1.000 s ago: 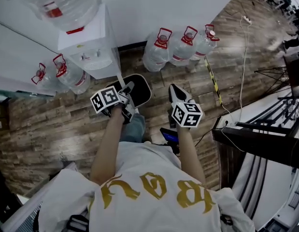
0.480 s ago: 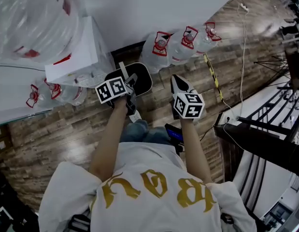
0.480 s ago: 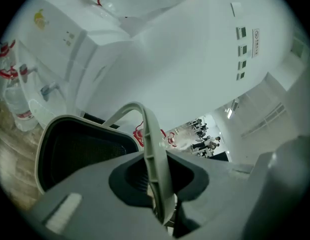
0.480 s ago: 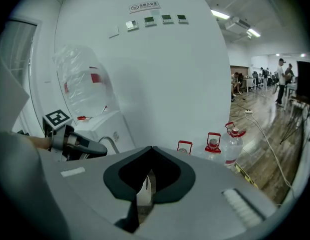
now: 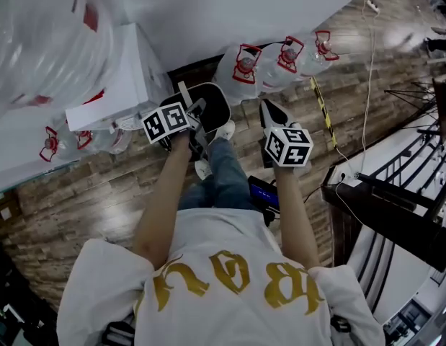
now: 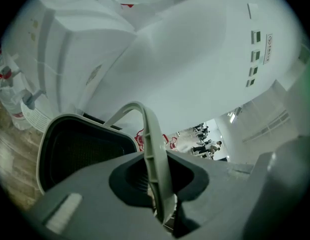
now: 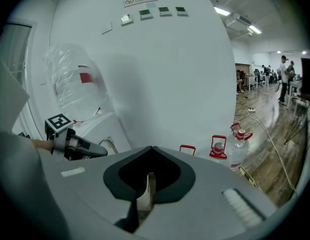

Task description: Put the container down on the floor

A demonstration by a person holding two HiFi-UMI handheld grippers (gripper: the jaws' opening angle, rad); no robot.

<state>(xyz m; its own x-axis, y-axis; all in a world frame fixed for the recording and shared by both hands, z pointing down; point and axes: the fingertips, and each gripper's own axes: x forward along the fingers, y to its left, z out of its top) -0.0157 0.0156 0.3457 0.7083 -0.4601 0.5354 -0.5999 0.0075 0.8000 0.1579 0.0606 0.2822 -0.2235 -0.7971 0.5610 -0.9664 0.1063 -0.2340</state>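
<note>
My left gripper (image 6: 158, 184) pinches the pale handle (image 6: 144, 129) of the black container (image 5: 212, 104). It hangs in the air, just right of the white water cooler (image 5: 125, 85). My right gripper (image 7: 147, 184) is pressed together, empty. Next, I think, I lower it to the floor (image 5: 86, 193) and let go.

Counts: 1 black oval plastic container (image 5: 212, 105) with a pale handle. 1 white water dispenser (image 5: 114, 85). 6 clear plastic water jugs with red caps (image 5: 238, 76): 3 right of dispenser, 2 left, 1 on top. 2 handheld grippers: left gripper (image 5: 196, 114), right gripper (image 5: 269, 114).
</note>
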